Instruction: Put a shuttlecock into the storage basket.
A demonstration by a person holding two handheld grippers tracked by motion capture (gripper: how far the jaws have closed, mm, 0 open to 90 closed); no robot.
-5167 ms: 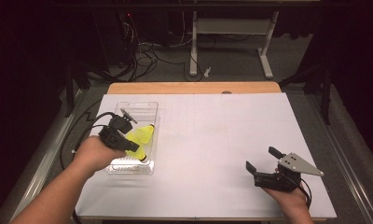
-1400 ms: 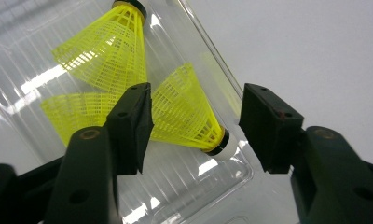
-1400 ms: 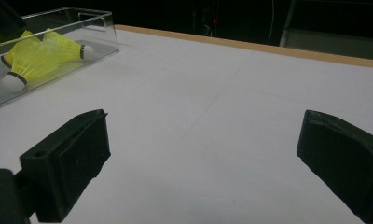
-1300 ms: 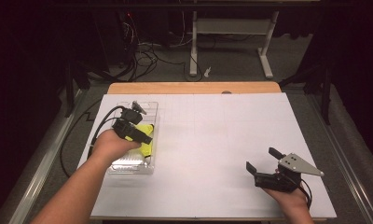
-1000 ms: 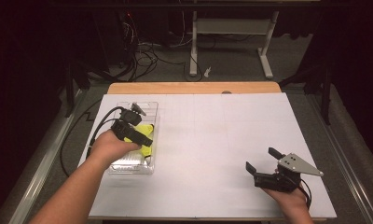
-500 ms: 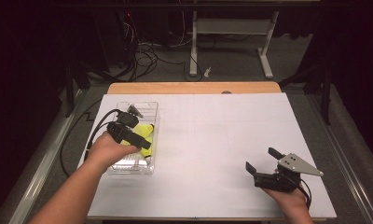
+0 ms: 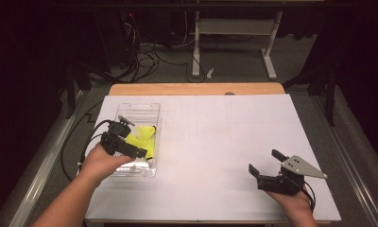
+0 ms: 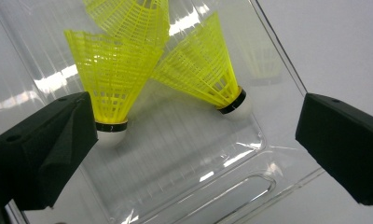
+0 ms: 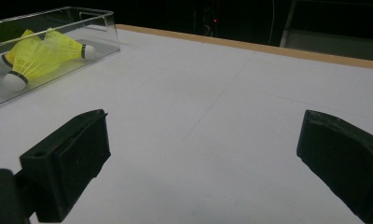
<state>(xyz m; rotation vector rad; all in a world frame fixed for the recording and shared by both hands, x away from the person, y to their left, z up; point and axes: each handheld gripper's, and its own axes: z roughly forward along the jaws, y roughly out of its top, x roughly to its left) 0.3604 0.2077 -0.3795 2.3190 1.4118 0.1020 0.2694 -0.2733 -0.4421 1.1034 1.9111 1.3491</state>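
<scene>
Left gripper (image 8: pixel 194 140) is hovering over the clear tray (image 8: pixel 184 186), jaws spread wide after just opening, nothing between the pads. Below it, three yellow shuttlecocks (image 8: pixel 112 79) are lying loose in the tray, skirts overlapping, one white cork just beside the left pad. In the high view the tray (image 7: pixel 147 111) is sitting at the table's (image 7: pixel 225 137) left side. Right gripper (image 7: pixel 267 163) is resting well apart at the near right, jaws released, holding nothing.

Lab: cable tangle (image 7: pixel 151 56), paper-covered table (image 7: pixel 234 137)
</scene>
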